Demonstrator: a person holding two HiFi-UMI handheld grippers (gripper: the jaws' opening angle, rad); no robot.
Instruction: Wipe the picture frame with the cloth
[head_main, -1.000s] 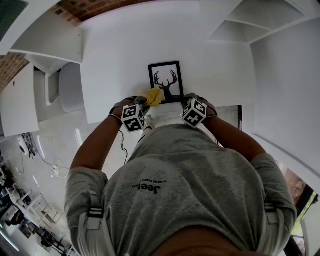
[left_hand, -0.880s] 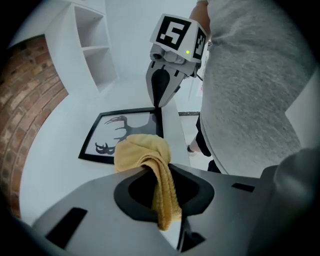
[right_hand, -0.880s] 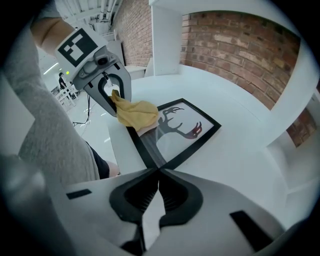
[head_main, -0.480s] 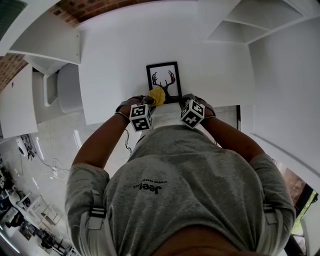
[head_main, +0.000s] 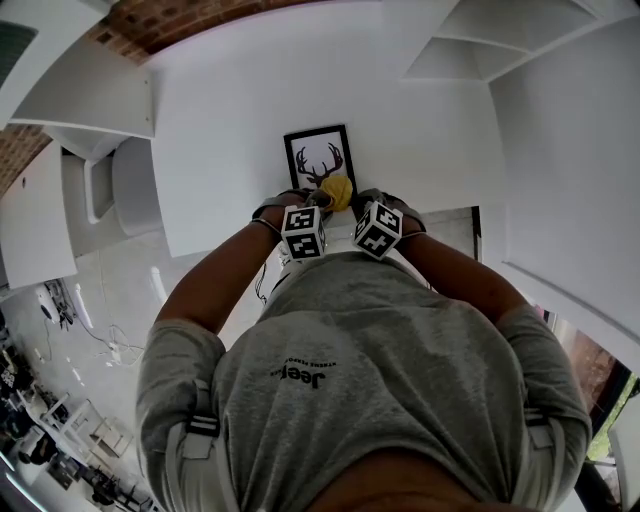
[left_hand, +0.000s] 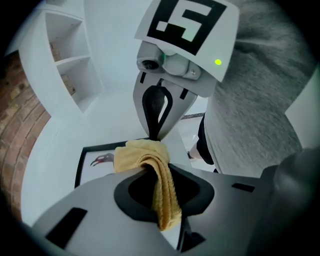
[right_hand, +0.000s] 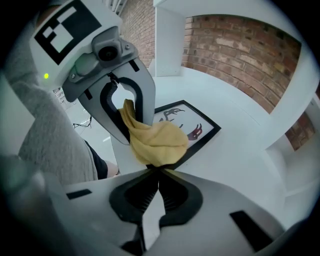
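A black picture frame (head_main: 318, 158) with an antler print lies flat on the white table (head_main: 230, 110). My left gripper (head_main: 323, 199) is shut on a yellow cloth (head_main: 336, 190), whose bunched end rests on the frame's near edge. In the left gripper view the cloth (left_hand: 150, 162) hangs through the jaws over the frame (left_hand: 95, 157). My right gripper (head_main: 356, 201) is shut, its tips down at the frame's near right corner, right beside the cloth (right_hand: 157, 142). Whether it pinches the frame (right_hand: 200, 127) I cannot tell.
White shelves (head_main: 470, 50) stand at the table's far right, and a brick wall (head_main: 180, 15) runs behind. A white rounded seat (head_main: 135, 180) sits left of the table. The table's near edge runs just under both grippers.
My left gripper has carried the cloth to the right along the frame's near edge, ending close to the right gripper. The right gripper has stayed put.
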